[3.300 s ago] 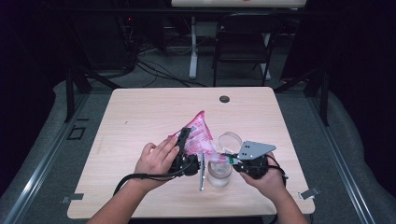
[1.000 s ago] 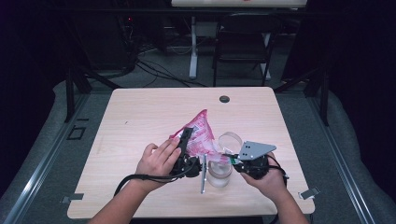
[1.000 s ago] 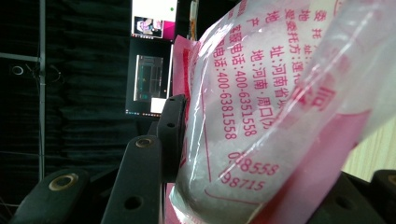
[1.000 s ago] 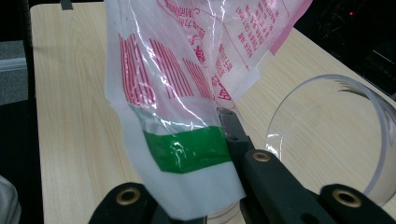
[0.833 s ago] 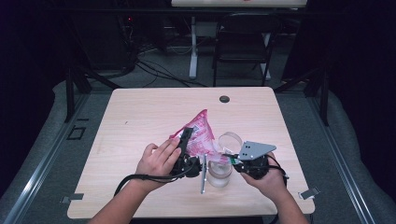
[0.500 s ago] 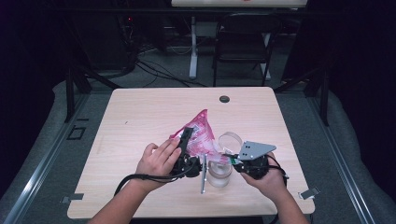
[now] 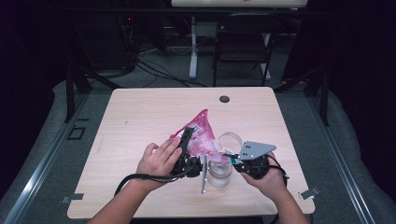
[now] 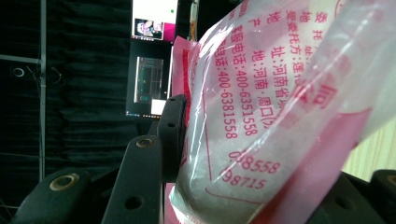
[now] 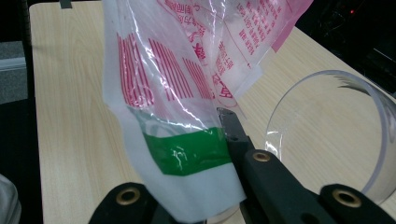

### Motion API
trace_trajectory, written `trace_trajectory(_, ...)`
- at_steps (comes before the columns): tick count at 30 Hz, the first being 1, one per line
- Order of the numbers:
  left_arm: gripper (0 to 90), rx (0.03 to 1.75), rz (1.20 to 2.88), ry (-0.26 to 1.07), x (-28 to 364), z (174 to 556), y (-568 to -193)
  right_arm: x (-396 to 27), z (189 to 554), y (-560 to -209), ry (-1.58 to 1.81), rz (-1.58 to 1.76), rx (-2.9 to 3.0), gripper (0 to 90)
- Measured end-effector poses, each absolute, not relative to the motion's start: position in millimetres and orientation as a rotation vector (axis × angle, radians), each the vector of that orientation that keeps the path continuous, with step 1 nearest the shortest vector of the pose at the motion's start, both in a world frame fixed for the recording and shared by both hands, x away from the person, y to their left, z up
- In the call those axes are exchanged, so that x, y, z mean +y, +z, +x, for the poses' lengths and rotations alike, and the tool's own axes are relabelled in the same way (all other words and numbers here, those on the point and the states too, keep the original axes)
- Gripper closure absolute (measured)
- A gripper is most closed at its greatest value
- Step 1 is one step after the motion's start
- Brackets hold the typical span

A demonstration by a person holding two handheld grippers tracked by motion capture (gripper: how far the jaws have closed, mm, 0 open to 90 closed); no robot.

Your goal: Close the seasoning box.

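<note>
A pink-and-white plastic bag (image 7: 200, 132) of white grains is held up over the table's front middle. My left gripper (image 7: 187, 151) grips its body from the left; in the left gripper view the bag (image 8: 280, 93) bulges between the jaws of the left gripper (image 8: 275, 149). My right gripper (image 7: 232, 161) is shut on the bag's lower corner. There the green-banded edge (image 9: 187, 151) is pinched in my right gripper (image 9: 210, 147). A clear glass (image 7: 219, 173) stands just below the bag, between the two hands.
A second clear round container (image 7: 230, 139) lies on its side behind the glass, with its rim (image 9: 299, 100) near the right jaw. A thin grey rod (image 7: 204, 175) stands left of the glass. A dark grommet (image 7: 224, 99) sits far back on the wooden table (image 7: 140, 116).
</note>
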State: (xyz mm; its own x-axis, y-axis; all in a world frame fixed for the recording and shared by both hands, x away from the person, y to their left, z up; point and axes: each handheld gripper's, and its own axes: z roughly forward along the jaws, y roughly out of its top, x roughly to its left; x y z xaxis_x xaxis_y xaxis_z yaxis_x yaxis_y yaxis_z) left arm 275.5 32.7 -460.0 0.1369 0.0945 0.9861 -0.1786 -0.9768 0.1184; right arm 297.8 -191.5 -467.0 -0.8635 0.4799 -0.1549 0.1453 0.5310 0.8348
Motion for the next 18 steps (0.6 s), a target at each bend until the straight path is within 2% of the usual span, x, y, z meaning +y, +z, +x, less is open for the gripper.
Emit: trace_trajectory(18,64.3,-0.09,2.205,1.929,29.9,275.1,-462.4,-192.1,299.1,-470.5,1.244,0.525,2.422,90.0)
